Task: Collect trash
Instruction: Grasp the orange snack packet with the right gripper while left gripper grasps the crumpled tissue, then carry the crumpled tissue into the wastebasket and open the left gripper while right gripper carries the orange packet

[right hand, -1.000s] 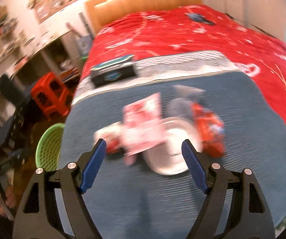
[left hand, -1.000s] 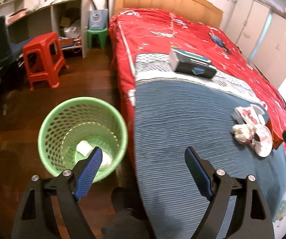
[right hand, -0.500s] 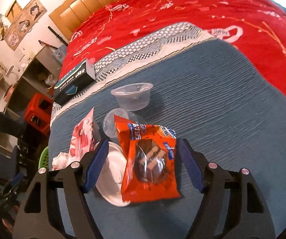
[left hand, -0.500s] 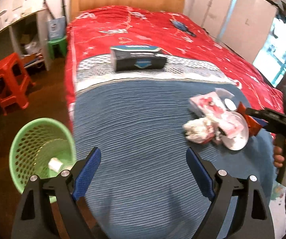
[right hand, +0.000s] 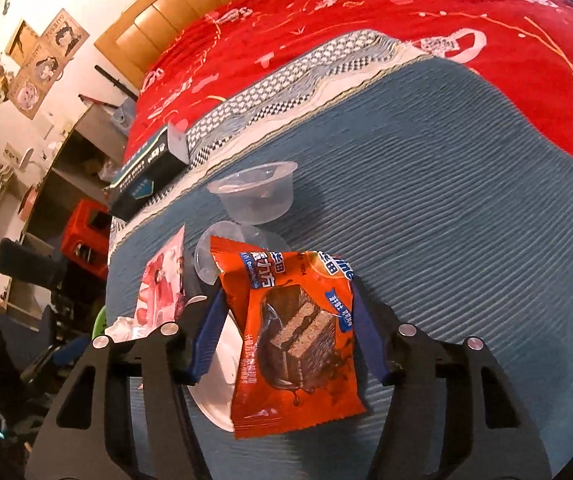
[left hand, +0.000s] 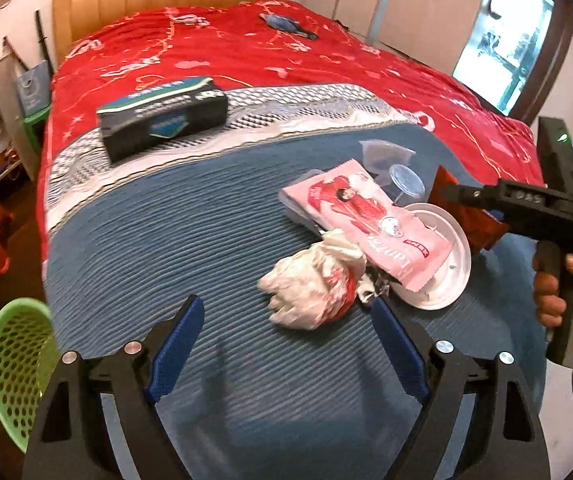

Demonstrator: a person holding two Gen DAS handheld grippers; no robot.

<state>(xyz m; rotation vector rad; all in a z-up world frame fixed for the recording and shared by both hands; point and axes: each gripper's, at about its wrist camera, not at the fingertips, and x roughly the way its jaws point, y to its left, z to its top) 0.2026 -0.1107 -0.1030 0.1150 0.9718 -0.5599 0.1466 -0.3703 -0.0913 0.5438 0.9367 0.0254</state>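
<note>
Trash pile on blue blanket, two gripper views.

Left wrist: left gripper hovering spread wide but closing slightly, nothing between the pads, just short of crumpled white bag; pink packet lying across white plate, long axis running diagonally away toward upper left; green basket showing at lower left only here. Right wrist: right gripper closing on orange snack wrapper, pads touching both side edges, long axis pointing away along the fingers; clear cup upright beyond, seen clearly only here.
</note>
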